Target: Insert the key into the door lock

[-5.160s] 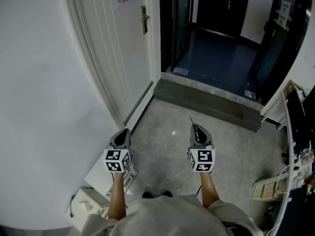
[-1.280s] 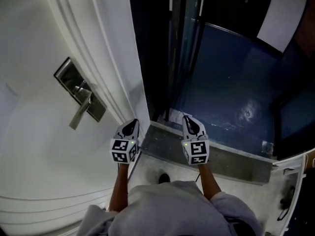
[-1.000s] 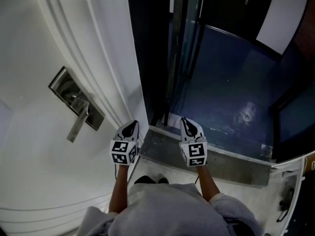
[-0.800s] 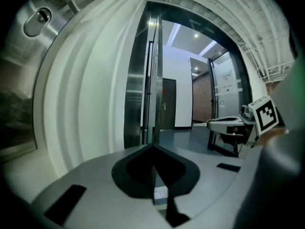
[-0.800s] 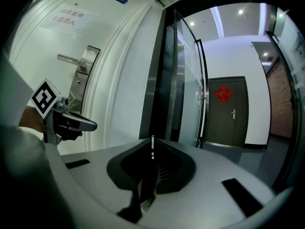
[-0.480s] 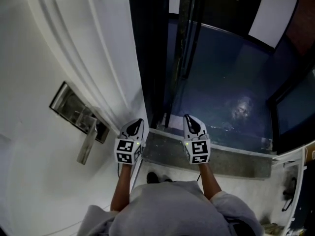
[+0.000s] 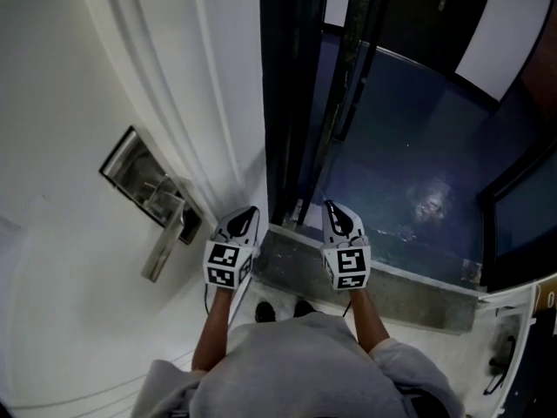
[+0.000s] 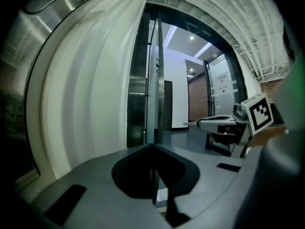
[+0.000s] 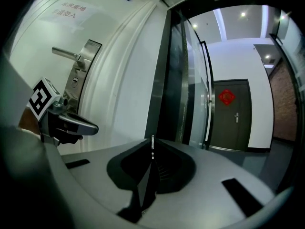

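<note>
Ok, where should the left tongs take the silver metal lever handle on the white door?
Probably on the silver metal lever handle's straight flat bar, toward its free end, away from the rectangular steel lock plate. Come at it head-on from the room side, one jaw above and one below: the bar runs roughly level and stands off the white door, leaving room behind it.

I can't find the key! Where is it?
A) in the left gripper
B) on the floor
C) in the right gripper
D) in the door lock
C: the thin key pokes out between the shut fingers of the right gripper, apart from the lock on the door.
</note>
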A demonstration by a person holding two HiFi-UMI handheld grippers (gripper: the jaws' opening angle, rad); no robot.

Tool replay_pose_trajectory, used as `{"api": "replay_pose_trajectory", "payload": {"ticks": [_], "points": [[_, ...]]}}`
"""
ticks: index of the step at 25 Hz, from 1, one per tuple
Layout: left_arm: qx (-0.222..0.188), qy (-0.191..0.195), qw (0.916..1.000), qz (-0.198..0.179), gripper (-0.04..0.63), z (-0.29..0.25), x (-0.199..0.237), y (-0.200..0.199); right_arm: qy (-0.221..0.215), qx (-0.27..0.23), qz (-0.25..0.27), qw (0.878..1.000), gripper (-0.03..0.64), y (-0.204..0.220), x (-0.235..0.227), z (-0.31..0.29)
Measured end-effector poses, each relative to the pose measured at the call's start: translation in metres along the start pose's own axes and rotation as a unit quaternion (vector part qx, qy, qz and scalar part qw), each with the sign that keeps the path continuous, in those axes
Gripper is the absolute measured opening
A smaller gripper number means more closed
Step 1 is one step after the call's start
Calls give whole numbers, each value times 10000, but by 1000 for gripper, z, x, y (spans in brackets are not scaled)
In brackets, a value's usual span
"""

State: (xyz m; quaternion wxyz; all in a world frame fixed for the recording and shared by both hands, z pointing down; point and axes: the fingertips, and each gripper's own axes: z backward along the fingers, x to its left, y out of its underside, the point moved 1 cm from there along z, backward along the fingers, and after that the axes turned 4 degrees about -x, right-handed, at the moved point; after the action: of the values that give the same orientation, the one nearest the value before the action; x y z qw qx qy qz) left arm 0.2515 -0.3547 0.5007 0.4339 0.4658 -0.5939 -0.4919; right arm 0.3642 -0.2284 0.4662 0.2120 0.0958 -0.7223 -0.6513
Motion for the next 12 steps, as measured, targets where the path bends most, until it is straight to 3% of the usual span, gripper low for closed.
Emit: {"api": "replay_pose_trajectory", "payload": {"ticks": [6, 12], "points": [[-12, -789, 9968, 84, 17, 5, 4, -1, -799, -144, 70, 9967, 31, 0, -4, -19], [-49, -1967, 9803, 153, 17, 35, -1, 0, -1924, -370, 145, 9805, 31, -2, 5, -31]]}}
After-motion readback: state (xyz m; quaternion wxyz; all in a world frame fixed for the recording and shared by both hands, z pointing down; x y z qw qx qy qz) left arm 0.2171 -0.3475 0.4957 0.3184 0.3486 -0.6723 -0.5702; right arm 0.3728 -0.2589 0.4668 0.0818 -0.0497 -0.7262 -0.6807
